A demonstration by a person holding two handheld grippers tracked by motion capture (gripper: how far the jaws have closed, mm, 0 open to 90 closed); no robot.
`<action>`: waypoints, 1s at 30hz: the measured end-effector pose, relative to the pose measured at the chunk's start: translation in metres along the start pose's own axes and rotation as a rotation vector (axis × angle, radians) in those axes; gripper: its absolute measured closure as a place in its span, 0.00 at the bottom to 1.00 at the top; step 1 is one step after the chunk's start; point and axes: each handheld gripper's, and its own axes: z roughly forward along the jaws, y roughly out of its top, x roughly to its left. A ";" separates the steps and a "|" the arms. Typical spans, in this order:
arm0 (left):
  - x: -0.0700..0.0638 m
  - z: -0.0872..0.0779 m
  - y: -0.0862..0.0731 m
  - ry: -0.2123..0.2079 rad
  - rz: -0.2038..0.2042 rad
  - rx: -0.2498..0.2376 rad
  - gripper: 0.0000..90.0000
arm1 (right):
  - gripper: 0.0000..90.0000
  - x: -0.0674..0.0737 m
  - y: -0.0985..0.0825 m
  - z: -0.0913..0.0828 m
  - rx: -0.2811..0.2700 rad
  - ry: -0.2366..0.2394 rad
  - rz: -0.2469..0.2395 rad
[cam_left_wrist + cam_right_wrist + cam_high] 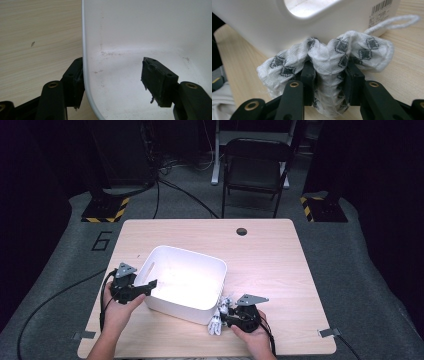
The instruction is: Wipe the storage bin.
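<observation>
A white plastic bin [186,252] sits on the wooden table [270,270], a little left of centre. My left gripper [146,287] straddles its left wall. In the left gripper view the left gripper [112,82] has one pad against the outside of the bin wall [150,30], while the other stands inside, apart from the wall, so it is open. My right gripper [226,318] is at the bin's near right corner, shut on a bunched white cloth [215,324]. The cloth [327,55] has grey diamond patterns and lies on the table against the bin's outer wall [262,25], pinched by my right gripper [329,72].
A white string loop [402,18] from the cloth lies by the bin's barcode label [380,11]. A handle hole [304,6] opens in that wall. A cable hole [242,231] is at the table's far edge. Behind the table stands a black folding chair [256,165].
</observation>
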 end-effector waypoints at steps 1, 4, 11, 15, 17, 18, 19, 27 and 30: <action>0.000 0.000 0.000 0.000 0.000 0.000 0.42 | 0.73 0.000 0.000 0.000 0.000 0.000 0.000; -0.001 0.000 0.000 0.003 -0.005 -0.004 0.42 | 0.73 -0.001 0.001 0.000 -0.008 -0.012 0.000; -0.001 0.000 -0.001 0.005 -0.013 -0.004 0.41 | 0.73 -0.004 0.006 -0.003 -0.040 -0.017 0.001; 0.001 0.001 -0.001 -0.016 -0.029 -0.001 0.39 | 0.73 -0.007 0.004 -0.001 -0.026 0.001 0.019; 0.003 0.002 0.000 -0.030 -0.037 0.004 0.38 | 0.73 -0.005 0.003 -0.001 -0.004 0.004 0.017; 0.005 0.003 0.000 -0.041 -0.036 0.008 0.38 | 0.72 -0.005 0.002 -0.001 0.018 0.013 -0.006; 0.005 0.003 0.000 -0.041 -0.036 0.008 0.39 | 0.72 -0.005 0.002 -0.001 0.018 0.013 -0.006; 0.006 0.004 0.002 -0.035 -0.039 0.006 0.42 | 0.72 0.007 0.000 -0.004 0.041 0.061 -0.007; 0.005 0.003 0.002 -0.031 -0.032 0.021 0.43 | 0.72 0.006 0.000 -0.003 0.033 0.055 -0.007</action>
